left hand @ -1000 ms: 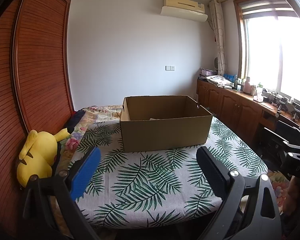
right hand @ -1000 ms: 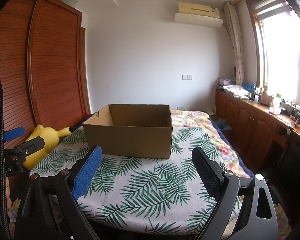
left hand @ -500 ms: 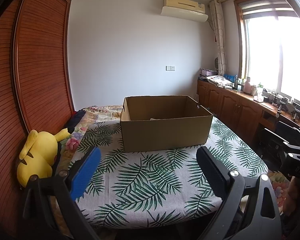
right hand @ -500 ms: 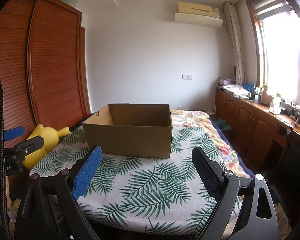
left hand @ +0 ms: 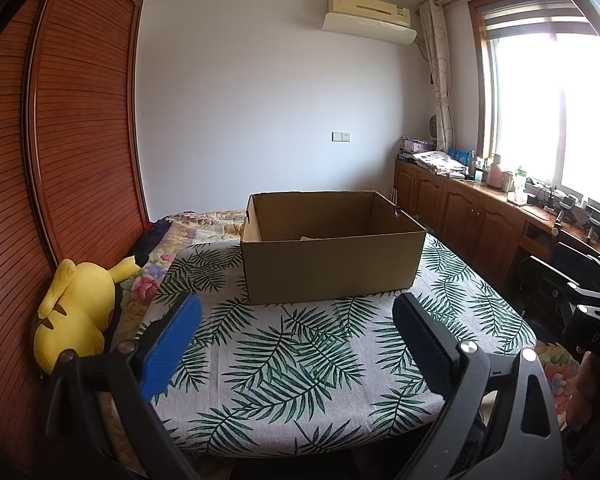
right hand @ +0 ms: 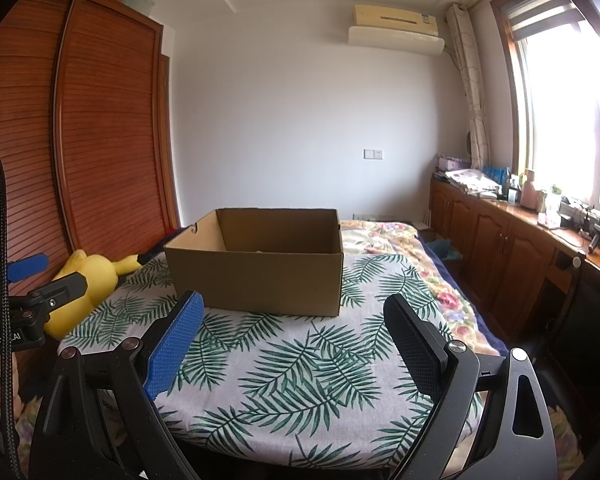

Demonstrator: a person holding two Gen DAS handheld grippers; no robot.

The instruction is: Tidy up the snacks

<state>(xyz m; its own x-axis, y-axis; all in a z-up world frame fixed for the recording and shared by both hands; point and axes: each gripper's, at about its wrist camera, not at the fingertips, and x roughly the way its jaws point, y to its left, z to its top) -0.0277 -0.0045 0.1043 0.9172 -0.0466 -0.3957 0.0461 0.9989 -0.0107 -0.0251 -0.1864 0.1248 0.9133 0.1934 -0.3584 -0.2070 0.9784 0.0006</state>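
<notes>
Between the spread fingers of the left gripper (left hand: 296, 320), one padded blue (left hand: 172, 344) and the other black (left hand: 420, 340), lies only the palm-leaf cloth (left hand: 300, 360); the jaws stand wide apart and hold nothing. The right gripper (right hand: 292, 320) is likewise agape, its blue pad (right hand: 176, 344) and black pad (right hand: 416, 344) framing bare leaf-print fabric with nothing between them. Beyond both sets of fingertips, toward the far wall, sits the cardboard box (left hand: 332, 264), open-topped, its near wall standing square to the left wrist camera and turned a little in the right wrist view. From the box forward to the near edge of the cloth, the printed surface runs flat and unbroken, giving open room in front of the box. Something pale shows low inside the box over its near rim; what it is cannot be told, and no snack can be made out on the cloth. Left of the box, a yellow plush toy (left hand: 76, 312) lies against the slatted wooden wardrobe (left hand: 80, 160), just off the cloth's left edge. Behind the box a floral bedspread (right hand: 384, 236) continues toward the wall. Right of the box, past the cloth's edge, a gap of floor separates the bed from a long wooden cabinet (right hand: 500, 248) under the window.
</notes>
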